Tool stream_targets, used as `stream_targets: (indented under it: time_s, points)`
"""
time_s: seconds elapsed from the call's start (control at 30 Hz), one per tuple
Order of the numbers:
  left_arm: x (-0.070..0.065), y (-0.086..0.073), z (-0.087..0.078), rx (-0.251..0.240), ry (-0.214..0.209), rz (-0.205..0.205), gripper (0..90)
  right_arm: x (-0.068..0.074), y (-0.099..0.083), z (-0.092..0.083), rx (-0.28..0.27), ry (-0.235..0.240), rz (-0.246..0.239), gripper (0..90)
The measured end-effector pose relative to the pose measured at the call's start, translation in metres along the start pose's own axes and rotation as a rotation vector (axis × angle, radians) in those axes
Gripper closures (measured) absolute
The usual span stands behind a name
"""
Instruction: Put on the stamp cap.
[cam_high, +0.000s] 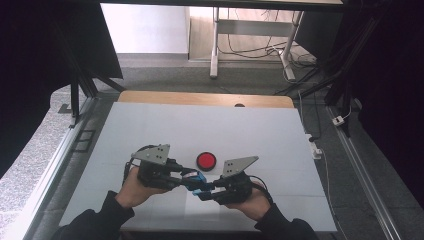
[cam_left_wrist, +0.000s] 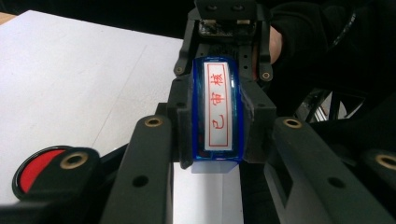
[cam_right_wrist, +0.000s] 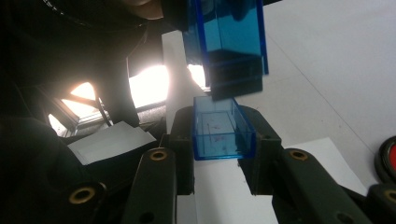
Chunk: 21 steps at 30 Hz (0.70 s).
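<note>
A blue see-through stamp (cam_left_wrist: 218, 112) with a white label of red characters sits between the pads of my left gripper (cam_left_wrist: 218, 135), which is shut on it. My right gripper (cam_right_wrist: 223, 140) is shut on a small blue open cap (cam_right_wrist: 223, 133). The stamp (cam_right_wrist: 229, 42) hangs just beyond the cap's mouth, slightly apart from it. In the high view the left gripper (cam_high: 192, 177) and right gripper (cam_high: 202, 192) meet tip to tip near the table's front middle. A round red ink pad (cam_high: 206, 160) in a black case lies just behind them.
The white table top (cam_high: 150, 130) has a wooden far edge (cam_high: 200, 98). A sheet of white paper (cam_right_wrist: 224, 196) lies under the grippers. Dark frame posts (cam_high: 75, 100) stand at the table's left, and cables (cam_high: 330, 115) run along the floor at the right.
</note>
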<state>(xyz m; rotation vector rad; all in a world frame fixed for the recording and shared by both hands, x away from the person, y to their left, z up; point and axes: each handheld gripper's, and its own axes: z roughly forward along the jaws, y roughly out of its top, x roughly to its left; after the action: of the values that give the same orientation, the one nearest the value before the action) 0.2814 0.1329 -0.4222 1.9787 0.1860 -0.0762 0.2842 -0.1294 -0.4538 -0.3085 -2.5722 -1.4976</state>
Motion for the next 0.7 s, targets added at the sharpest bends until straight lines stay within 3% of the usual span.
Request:
stream_targets:
  time_s: [0.57,0.7]
  points:
    - [0.0020,-0.0043,0.0030,-0.011,-0.079,0.019,69.8,0.0016,0.0018,0.0020,-0.013,0.044,-0.014,68.4]
    - [0.0001,-0.0043,0.0059,0.006,-0.097,0.033,69.8,0.0040,0.0033,0.0017,-0.016,0.065,-0.027,68.5]
